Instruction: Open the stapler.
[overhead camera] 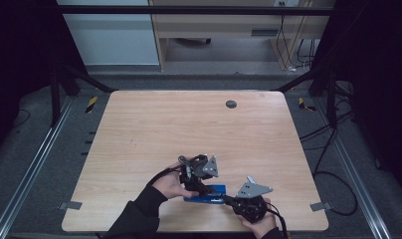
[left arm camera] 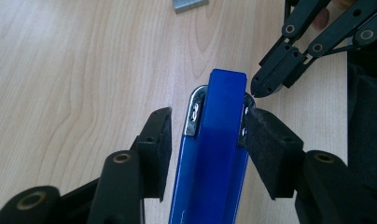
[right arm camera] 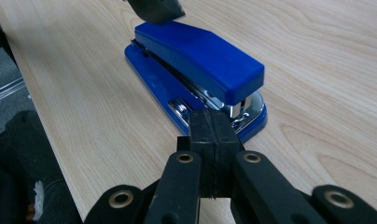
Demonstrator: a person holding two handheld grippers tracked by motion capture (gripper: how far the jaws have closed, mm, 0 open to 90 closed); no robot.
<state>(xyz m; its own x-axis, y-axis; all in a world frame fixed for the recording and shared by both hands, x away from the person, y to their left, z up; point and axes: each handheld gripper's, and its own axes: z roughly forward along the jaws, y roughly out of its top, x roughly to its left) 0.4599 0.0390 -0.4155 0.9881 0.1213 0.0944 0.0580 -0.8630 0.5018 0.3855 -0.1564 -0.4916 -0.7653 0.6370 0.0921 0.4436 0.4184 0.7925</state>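
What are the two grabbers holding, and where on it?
The left gripper straddles the blue stapler, one pad on its side, the other apart: no firm hold. The right gripper is shut and empty, its tip at the stapler's front.

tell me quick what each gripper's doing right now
left gripper: open, jaws astride the blue stapler.
right gripper: shut, empty, its tip at the stapler's front end.

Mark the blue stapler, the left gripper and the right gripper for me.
blue stapler [right arm camera: 200, 53]: right gripper view, on its top cover.
left gripper [left arm camera: 207, 135]: left gripper view, midway between its fingertips, which straddle the stapler.
right gripper [right arm camera: 213, 128]: right gripper view, at the closed fingertips by the stapler's front end.
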